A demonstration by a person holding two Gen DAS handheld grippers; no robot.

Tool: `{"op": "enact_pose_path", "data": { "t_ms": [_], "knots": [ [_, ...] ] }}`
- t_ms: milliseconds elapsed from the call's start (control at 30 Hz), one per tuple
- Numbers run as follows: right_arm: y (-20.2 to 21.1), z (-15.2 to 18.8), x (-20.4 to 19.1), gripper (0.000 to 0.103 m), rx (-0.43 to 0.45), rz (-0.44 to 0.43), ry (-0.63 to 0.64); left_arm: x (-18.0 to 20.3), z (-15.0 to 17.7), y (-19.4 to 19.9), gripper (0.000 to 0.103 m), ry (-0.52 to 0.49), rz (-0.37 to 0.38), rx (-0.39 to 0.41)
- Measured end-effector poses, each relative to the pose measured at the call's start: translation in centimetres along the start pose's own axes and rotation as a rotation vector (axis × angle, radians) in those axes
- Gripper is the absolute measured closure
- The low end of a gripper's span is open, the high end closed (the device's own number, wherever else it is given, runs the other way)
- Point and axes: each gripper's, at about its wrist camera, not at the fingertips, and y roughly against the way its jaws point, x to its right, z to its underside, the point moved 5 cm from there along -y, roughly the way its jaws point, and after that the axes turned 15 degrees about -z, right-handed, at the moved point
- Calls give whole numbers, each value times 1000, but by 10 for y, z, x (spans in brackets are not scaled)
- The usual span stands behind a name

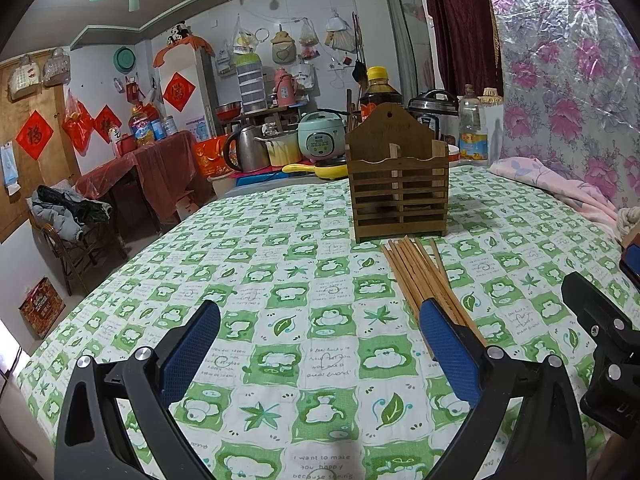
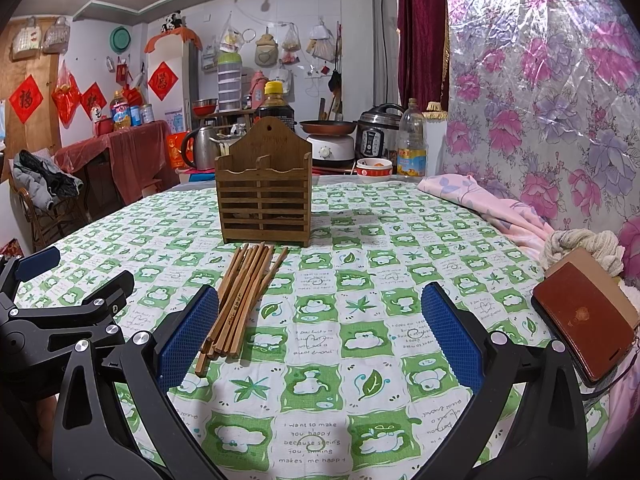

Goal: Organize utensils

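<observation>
A bundle of wooden chopsticks [image 1: 420, 276] [image 2: 242, 296] lies flat on the green-and-white tablecloth [image 1: 304, 280] [image 2: 360, 280], just in front of a slatted wooden utensil holder [image 1: 400, 196] [image 2: 264, 200] that stands upright with two compartments. My left gripper [image 1: 320, 320] hovers open over the cloth, its right finger [image 1: 448, 348] over the near ends of the chopsticks. My right gripper [image 2: 320, 320] is open too, its left finger [image 2: 188, 332] beside the chopsticks' near ends. Each gripper shows at the edge of the other's view. Nothing is held.
A brown wallet-like case [image 2: 584, 320] and a knotted cloth [image 2: 580, 246] lie at the table's right edge, with a pink cloth [image 2: 480, 200] further back. Behind the holder stand a dark sauce bottle [image 2: 274, 106], cookers [image 2: 374, 132], an oil bottle [image 2: 410, 144] and a bowl [image 2: 374, 170].
</observation>
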Motion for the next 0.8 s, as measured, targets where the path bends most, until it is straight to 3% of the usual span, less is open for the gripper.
{"op": "enact_pose_path", "data": {
  "t_ms": [800],
  "knots": [
    [-1,0,-1,6,-1,-3,-3,8,3,-6,5,-53,-3,-20]
  ]
}}
